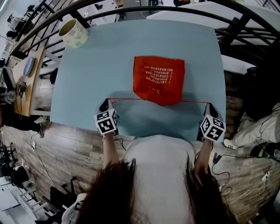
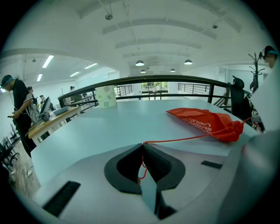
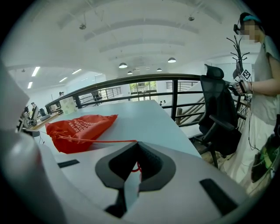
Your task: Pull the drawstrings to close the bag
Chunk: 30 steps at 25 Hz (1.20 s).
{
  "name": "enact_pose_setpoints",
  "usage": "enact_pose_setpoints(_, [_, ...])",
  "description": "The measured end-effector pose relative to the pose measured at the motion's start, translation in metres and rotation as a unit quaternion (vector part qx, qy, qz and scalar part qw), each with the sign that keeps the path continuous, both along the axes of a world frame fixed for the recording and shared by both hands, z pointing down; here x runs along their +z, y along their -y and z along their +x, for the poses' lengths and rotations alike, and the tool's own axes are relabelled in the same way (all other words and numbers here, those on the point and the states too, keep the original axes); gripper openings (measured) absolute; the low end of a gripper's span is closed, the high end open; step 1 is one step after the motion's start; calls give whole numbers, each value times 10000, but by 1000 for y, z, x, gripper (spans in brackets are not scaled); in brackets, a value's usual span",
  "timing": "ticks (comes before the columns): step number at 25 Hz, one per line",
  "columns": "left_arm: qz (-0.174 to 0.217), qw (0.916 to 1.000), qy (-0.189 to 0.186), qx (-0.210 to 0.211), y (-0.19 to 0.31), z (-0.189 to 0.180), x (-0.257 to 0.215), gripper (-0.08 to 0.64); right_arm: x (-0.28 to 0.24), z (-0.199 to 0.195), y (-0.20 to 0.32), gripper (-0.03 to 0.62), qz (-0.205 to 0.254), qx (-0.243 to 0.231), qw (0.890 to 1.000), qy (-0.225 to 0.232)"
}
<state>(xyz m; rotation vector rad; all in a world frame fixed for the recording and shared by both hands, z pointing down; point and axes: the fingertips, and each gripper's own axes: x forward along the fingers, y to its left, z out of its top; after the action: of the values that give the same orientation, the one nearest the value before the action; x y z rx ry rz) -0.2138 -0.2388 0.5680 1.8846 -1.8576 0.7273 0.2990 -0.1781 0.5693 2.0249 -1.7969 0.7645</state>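
Note:
A red drawstring bag (image 1: 158,79) lies flat on the pale blue table (image 1: 87,87), its gathered mouth toward me. Its red drawstrings (image 1: 131,99) stretch taut in a straight line to both sides. My left gripper (image 1: 108,102) is shut on the left drawstring (image 2: 183,139) near the table's front edge, left of the bag (image 2: 205,123). My right gripper (image 1: 208,106) is shut on the right drawstring (image 3: 98,141) at the front right, with the bag (image 3: 78,129) to its left. String ends loop behind the pinched jaws in both gripper views.
A roll of pale tape (image 1: 73,33) stands at the table's far left corner. A black railing (image 1: 144,8) curves round the far side. An office chair (image 3: 218,118) and a standing person (image 3: 262,96) are off the table's right side. Desks and a person (image 2: 17,109) are at the left.

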Motion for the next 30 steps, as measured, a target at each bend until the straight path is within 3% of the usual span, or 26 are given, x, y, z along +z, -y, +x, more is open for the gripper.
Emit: enact_pose_setpoints(30, [-5, 9997, 53, -236, -4, -17, -2, 18, 0, 26, -11, 25, -32, 360, 9993, -53])
